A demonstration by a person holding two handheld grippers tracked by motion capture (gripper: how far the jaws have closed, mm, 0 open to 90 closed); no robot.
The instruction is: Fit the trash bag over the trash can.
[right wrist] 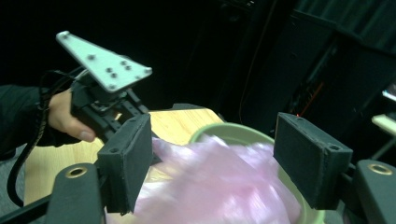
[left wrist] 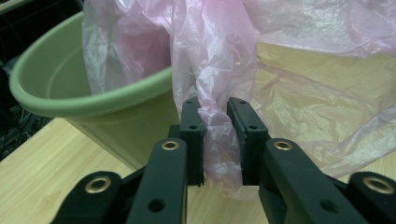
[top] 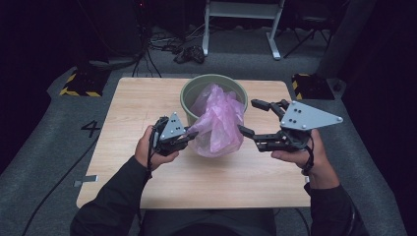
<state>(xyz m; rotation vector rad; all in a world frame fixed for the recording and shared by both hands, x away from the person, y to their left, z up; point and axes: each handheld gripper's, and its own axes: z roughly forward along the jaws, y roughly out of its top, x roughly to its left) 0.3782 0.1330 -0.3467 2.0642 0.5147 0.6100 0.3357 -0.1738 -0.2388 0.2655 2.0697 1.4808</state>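
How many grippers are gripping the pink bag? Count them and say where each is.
1. The left gripper pinches the pink bag at its left edge; the right gripper, fingers apart, is at its right side.

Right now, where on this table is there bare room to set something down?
The wooden table is bare left of the green bin, along the near edge between the forearms, and at the far right corner. It is crowded mid-table, where the pink plastic bag spills between the left hand-held gripper and the right hand-held gripper.
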